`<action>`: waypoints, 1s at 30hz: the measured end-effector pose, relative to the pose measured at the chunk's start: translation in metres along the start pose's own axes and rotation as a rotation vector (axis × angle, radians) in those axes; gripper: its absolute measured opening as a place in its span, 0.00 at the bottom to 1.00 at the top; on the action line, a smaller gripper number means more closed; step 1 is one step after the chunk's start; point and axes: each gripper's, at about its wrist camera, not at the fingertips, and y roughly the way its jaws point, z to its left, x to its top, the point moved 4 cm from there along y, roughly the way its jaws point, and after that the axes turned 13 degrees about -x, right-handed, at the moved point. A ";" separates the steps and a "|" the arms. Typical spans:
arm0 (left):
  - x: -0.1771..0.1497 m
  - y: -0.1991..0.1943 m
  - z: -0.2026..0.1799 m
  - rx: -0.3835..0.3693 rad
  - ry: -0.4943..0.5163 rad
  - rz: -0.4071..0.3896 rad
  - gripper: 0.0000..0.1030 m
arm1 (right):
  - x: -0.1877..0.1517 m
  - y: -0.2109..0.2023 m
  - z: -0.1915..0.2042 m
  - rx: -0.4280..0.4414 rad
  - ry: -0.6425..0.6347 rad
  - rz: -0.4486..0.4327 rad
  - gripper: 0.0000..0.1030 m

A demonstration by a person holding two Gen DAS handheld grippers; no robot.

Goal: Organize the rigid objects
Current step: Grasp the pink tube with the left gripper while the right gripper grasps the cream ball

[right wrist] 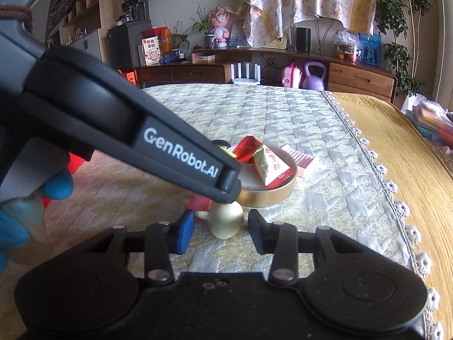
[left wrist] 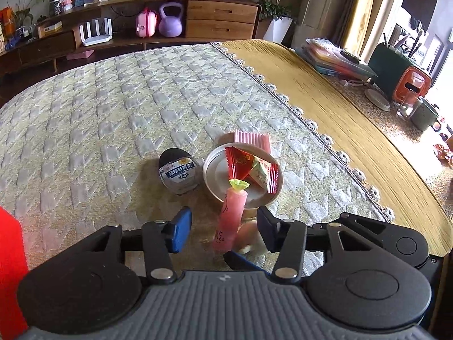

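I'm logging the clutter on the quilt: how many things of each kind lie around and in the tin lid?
Tin lid: 1
Wrapped sweets in lid: 2
Pink stick sweet: 1
Cream figurine: 1
Jar: 1
Pink ridged tray: 1
Total: 7

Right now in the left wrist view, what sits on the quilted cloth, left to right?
Black-capped jar → pink stick standing at the near rim of the round tin → red candy wrapper in the tin.

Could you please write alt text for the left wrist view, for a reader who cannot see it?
The left gripper, jaws open, straddles a pink tube-shaped candy leaning on the rim of a round metal tin lid holding red wrapped sweets. A small dark jar stands left of it on a quilted tablecloth.
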 end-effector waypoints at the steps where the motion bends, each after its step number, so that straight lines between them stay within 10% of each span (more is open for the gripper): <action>1: 0.001 0.000 -0.001 -0.015 -0.002 0.001 0.36 | 0.000 0.000 0.000 0.003 0.000 -0.001 0.37; 10: 0.002 -0.002 0.007 -0.010 -0.026 -0.001 0.16 | -0.001 -0.002 -0.001 -0.015 0.006 -0.003 0.33; 30: -0.033 -0.066 0.005 0.032 -0.071 0.029 0.15 | -0.001 -0.070 0.005 -0.016 0.119 0.039 0.33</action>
